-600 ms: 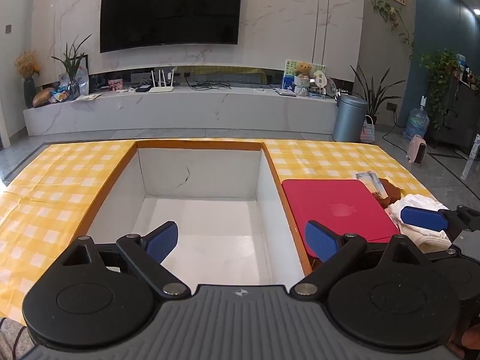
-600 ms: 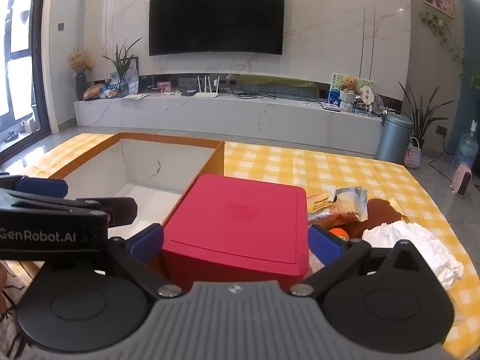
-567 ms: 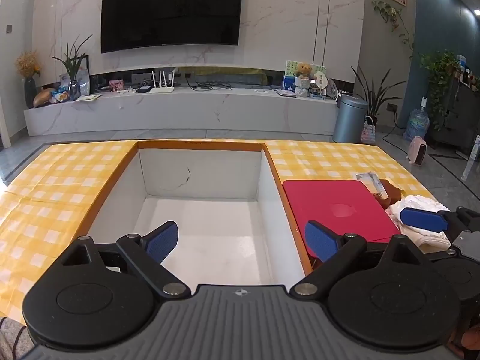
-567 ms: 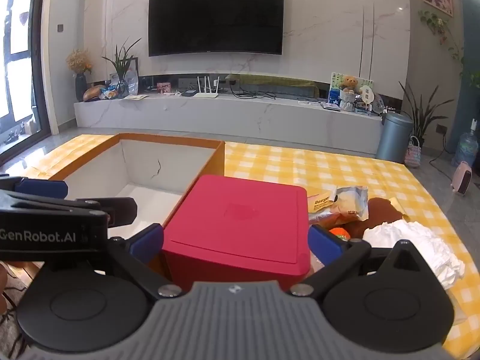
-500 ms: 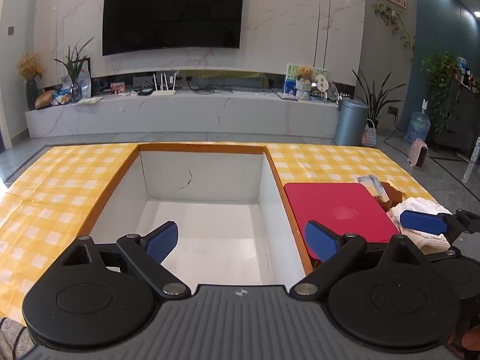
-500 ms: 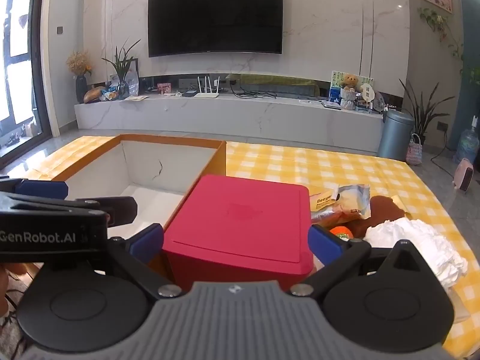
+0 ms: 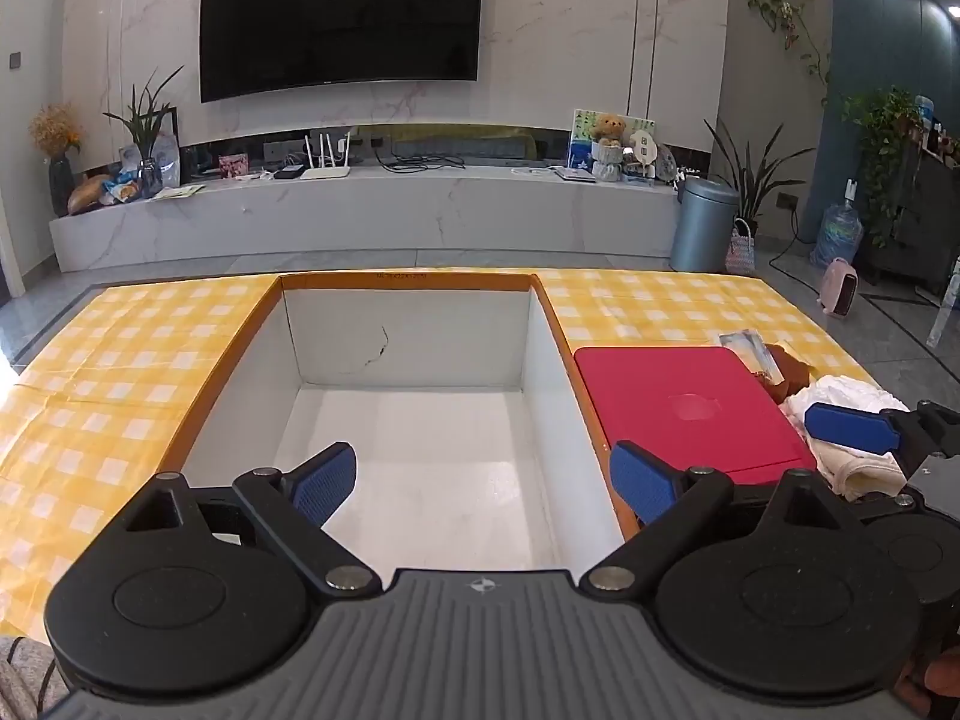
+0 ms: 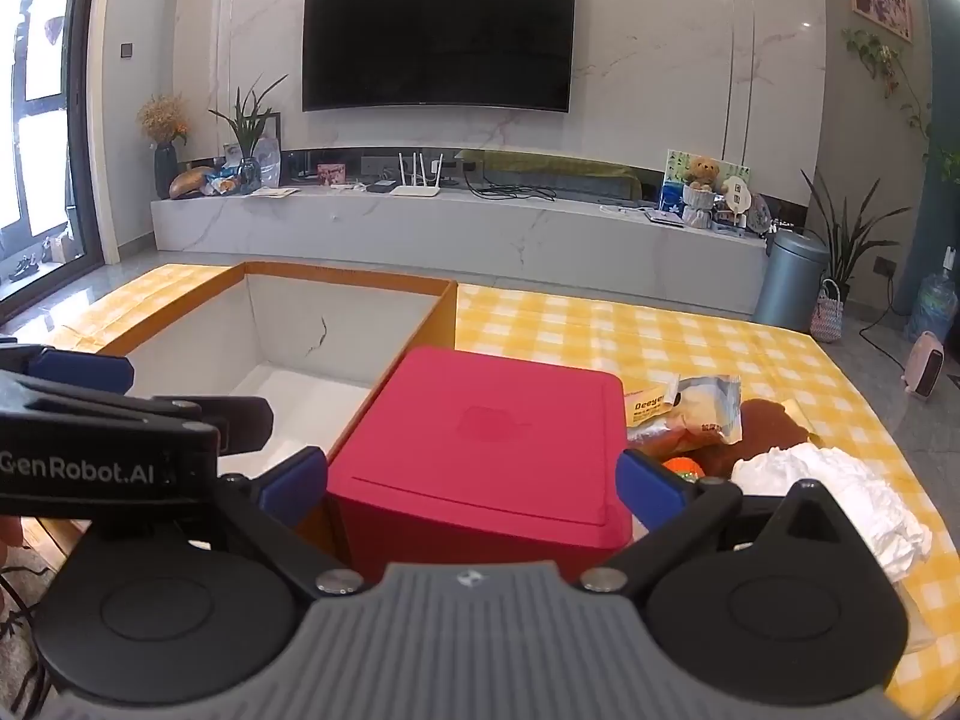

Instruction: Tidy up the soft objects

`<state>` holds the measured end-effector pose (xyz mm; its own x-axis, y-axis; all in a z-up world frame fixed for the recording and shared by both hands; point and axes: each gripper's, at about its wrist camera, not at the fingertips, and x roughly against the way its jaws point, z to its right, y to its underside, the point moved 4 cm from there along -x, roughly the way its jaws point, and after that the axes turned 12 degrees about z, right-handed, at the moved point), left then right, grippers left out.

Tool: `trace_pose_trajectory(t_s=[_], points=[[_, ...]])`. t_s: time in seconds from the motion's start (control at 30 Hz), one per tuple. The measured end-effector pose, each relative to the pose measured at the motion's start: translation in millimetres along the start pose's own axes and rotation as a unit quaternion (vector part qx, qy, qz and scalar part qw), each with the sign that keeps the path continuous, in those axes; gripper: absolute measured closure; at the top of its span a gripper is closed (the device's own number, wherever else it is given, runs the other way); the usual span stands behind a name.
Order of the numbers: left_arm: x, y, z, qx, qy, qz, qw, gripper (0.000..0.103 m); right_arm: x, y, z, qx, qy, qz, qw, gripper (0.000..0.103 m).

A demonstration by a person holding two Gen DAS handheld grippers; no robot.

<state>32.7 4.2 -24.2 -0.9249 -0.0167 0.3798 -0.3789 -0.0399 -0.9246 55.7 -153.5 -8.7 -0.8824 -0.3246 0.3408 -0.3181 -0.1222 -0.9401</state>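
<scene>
Your left gripper (image 7: pixel 483 486) has its jaws spread wide with nothing between them; it hangs over the near part of the open cardboard box (image 7: pixel 414 330), tipped downward toward its white floor. The box's inside shows no contents. It sits on the table (image 7: pixel 120 348) under a yellow checked cloth, with its far wall close to the table's far edge.

Your right gripper (image 8: pixel 474 483) is likewise fully open and holds nothing. Its blue fingertips (image 8: pixel 651 489) flank the near corners of the red box (image 8: pixel 492 438) without visibly pressing on it; whether they touch its sides you cannot tell from this view. The red box stands closed, just beside the right wall of the cardboard box.

The soft objects lie toward the table's right edge, to the right of the red box:
- packaged bun (image 8: pixel 690 411), wrapper printed, nearest the red box's far right corner
- brown soft item (image 8: pixel 762 426), behind and beside the bun, shape unclear
- small orange object (image 8: pixel 684 467), mostly hidden behind the right fingertip
- crumpled white cloth (image 8: pixel 840 492), nearest the right edge and the near side

From the left wrist view, the right gripper's blue finger (image 7: pixel 852 427) sits in front of the white cloth.
</scene>
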Motion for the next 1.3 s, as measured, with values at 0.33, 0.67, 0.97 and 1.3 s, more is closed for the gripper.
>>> trace_pose_trajectory(t_s=[0.33,0.67,0.97,1.3], points=[[-1.5,1.8,0.8,-0.003,-0.003,-0.006,1.0,0.0,-1.5,0.7,1.2,-0.002,0.0,-0.005,1.0,0.003],[-1.9,0.6,-0.8,0.003,-0.003,-0.013,0.9999,0.0,-1.2,-0.8,-0.2,-0.005,0.001,-0.007,1.0,0.003],[-3.2,2.5,0.7,0.003,-0.004,-0.022,0.9998,0.0,-2.5,-0.6,-0.1,-0.001,0.001,-0.011,1.0,0.003],[-4.8,2.9,1.1,0.002,-0.006,-0.024,0.9997,0.0,-3.9,1.5,0.1,0.001,0.003,-0.014,1.0,0.003]])
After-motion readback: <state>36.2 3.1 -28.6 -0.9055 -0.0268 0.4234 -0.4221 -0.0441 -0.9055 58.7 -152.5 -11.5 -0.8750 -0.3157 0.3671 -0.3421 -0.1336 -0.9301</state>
